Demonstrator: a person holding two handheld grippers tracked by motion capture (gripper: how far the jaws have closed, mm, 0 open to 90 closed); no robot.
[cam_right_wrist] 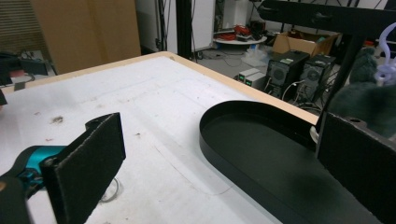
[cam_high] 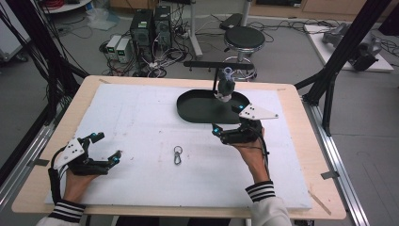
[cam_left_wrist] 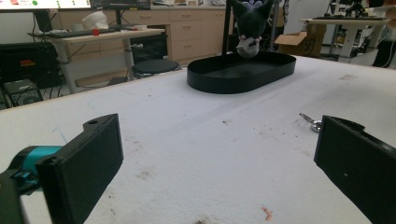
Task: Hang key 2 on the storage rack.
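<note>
Beside the black tray (cam_high: 188, 112), right hand-held gripper (cam_high: 229, 123) released, left hand-held gripper (cam_high: 107, 147) released too, near the keyring (cam_high: 177, 155).

Keyring (cam_high: 177, 155) on the table (cam_high: 141, 127), before the tray (cam_high: 188, 110).

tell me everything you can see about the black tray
The black tray is a shallow oval dish with a low upright wall and flat floor, matte, looking like plastic or metal. It lies flat at the far side of the white board. A dark plush toy hangs over its far rim. The right gripper, jaws open, hovers at its near edge.
</note>
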